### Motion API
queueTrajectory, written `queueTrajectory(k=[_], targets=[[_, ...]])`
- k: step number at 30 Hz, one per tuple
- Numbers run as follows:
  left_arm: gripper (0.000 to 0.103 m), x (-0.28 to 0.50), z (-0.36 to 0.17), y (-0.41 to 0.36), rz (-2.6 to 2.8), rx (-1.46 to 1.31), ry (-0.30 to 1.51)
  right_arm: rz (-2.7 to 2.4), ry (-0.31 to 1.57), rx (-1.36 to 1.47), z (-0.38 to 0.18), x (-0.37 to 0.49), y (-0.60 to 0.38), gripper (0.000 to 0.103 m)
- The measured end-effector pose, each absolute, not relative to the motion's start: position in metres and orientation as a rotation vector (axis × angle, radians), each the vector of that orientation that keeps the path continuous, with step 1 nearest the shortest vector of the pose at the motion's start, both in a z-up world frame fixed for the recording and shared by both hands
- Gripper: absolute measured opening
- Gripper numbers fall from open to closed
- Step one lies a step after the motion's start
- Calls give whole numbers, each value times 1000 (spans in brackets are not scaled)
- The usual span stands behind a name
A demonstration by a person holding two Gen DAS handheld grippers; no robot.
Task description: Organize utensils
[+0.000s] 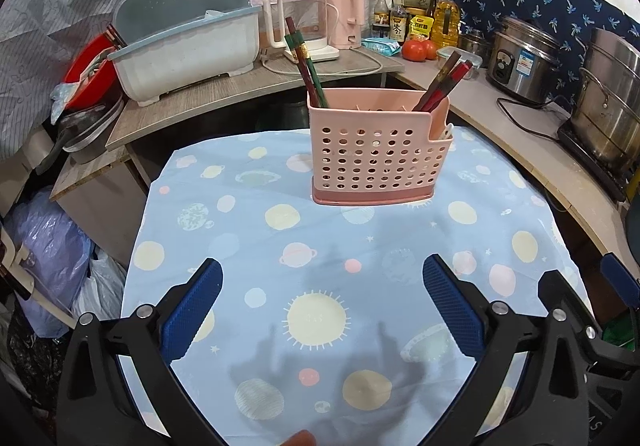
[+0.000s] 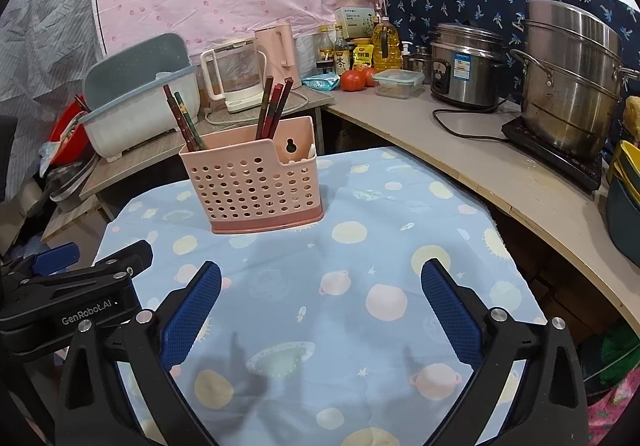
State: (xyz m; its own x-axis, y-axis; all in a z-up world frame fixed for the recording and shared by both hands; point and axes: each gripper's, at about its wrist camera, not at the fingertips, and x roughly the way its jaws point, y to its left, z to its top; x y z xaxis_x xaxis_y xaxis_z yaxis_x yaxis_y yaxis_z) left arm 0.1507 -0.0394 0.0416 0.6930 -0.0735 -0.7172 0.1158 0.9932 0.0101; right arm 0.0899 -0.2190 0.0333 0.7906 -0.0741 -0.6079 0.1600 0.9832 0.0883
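Holder: pink plastic utensil holder [image 1: 378, 149], boxy, front wall perforated with round holes, darker solid base; upright on the tablecloth [image 1: 248, 246].
Chopsticks: dark lacquered chopsticks [image 1: 308, 63], slim and straight; one bunch leans in the left compartment, a second bunch [image 1: 442, 83] in the right.
Cloth: light blue fabric, planet and sun print, slightly wrinkled.
Left gripper [image 1: 322, 286]: black frame, blue textured pads, jaws spread wide, nothing between them; holder well ahead, centred, apart.
Right gripper [image 2: 320, 288]: same build, jaws spread wide, empty; holder ahead and left of centre, apart.
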Motion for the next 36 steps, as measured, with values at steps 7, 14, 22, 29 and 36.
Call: queueTrajectory(k=[7,14,22,29,36], targets=[[96,150,42,-39,-96,67,794,-129,649,144,31,88,-217,97],[96,150,41,-37,-73,60,803,-128,648,147,32,87,-217,97],[96,148,41,-37,-70,67,800,-128,652,142,33,87,-218,97],[96,146,40,-39,-69,84,797,-127,653,136,34,88,-217,97],[96,148,38,-41,-65,96,810,-127,654,137,33,89,-217,97]])
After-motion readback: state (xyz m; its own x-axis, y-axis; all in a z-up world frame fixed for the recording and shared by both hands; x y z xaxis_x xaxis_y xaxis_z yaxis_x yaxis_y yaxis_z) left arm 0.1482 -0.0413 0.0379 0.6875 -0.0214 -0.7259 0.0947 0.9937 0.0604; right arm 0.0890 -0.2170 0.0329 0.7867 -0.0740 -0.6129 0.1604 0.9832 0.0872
